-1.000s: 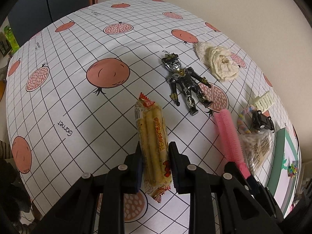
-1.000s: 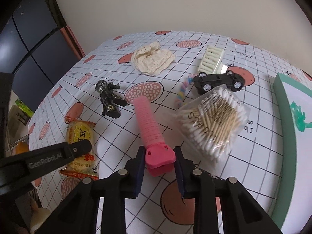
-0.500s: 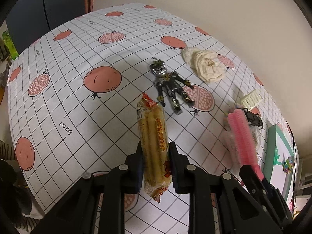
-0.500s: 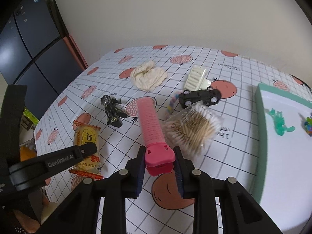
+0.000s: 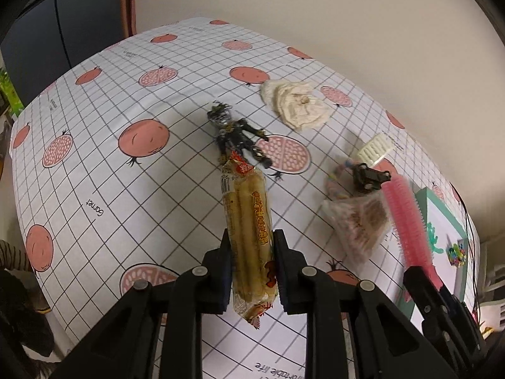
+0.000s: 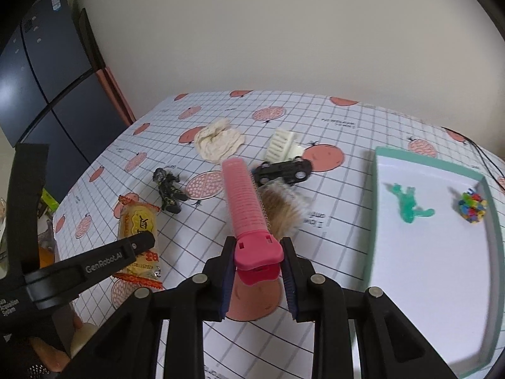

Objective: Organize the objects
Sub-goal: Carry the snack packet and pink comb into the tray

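My left gripper (image 5: 251,246) is shut on a yellow snack pack (image 5: 249,227), lifted above the pomegranate-print tablecloth (image 5: 104,170). The same snack pack (image 6: 139,224) shows at the left of the right wrist view, with the left gripper's finger (image 6: 94,263) across it. My right gripper (image 6: 258,254) is shut on a pink hair roller (image 6: 244,199), held in the air; that pink roller (image 5: 408,218) also shows at the right of the left wrist view. A green-rimmed white tray (image 6: 375,208) lies to the right, holding a green toy figure (image 6: 408,202) and a multicoloured ball (image 6: 472,207).
On the cloth lie a black toy figure (image 5: 236,135), a cream cloth (image 5: 296,107), a white hair clip (image 6: 281,145), a black toy car (image 6: 282,170) and a bag of cotton swabs (image 5: 359,221). A dark cabinet (image 6: 41,88) stands at the left, a wall behind.
Both grippers have risen from the table with their loads, so the snack pack and pink roller now hang higher. More of the tray has come into the right wrist view.
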Demonstrator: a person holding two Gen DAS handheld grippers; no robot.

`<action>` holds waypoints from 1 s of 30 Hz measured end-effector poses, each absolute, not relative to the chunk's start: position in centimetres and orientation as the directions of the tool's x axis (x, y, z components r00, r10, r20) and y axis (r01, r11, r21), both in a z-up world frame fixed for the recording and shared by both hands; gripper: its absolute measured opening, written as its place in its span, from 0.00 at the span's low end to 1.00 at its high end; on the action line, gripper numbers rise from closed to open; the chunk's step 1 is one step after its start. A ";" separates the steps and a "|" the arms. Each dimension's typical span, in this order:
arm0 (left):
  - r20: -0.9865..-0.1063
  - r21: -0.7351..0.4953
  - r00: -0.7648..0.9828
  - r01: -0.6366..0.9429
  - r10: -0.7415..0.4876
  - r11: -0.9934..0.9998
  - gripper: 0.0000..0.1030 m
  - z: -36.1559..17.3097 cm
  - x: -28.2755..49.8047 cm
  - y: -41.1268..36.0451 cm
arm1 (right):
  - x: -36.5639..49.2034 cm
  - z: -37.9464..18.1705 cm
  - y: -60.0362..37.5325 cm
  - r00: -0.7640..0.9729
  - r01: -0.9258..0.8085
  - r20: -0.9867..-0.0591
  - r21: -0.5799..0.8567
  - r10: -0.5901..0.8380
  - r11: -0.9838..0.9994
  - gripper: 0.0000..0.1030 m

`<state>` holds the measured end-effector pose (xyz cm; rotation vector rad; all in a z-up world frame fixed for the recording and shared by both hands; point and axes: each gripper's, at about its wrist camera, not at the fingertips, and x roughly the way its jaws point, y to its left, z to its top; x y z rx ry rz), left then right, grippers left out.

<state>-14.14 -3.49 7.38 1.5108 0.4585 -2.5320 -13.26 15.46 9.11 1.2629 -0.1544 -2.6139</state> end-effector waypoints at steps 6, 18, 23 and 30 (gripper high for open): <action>-0.872 -0.177 -0.489 0.257 0.030 -0.950 0.24 7.9 -13.9 -2.0 | -12.7 9.7 17.7 -0.615 0.126 -0.754 0.192 -0.228 -0.973 0.28; -0.856 -0.185 -0.513 0.173 0.072 -0.967 0.24 8.4 -13.4 1.9 | -11.5 10.5 21.4 -0.631 0.068 -0.757 0.162 -0.168 -0.984 0.28; -0.843 -0.183 -0.530 0.112 0.097 -0.977 0.24 8.7 -13.1 4.6 | -11.0 10.5 23.6 -0.633 0.033 -0.761 0.156 -0.141 -0.987 0.28; -0.832 -0.186 -0.535 0.015 0.149 -0.982 0.24 8.9 -12.5 8.6 | -10.2 10.4 27.0 -0.633 -0.029 -0.768 0.151 -0.098 -0.988 0.28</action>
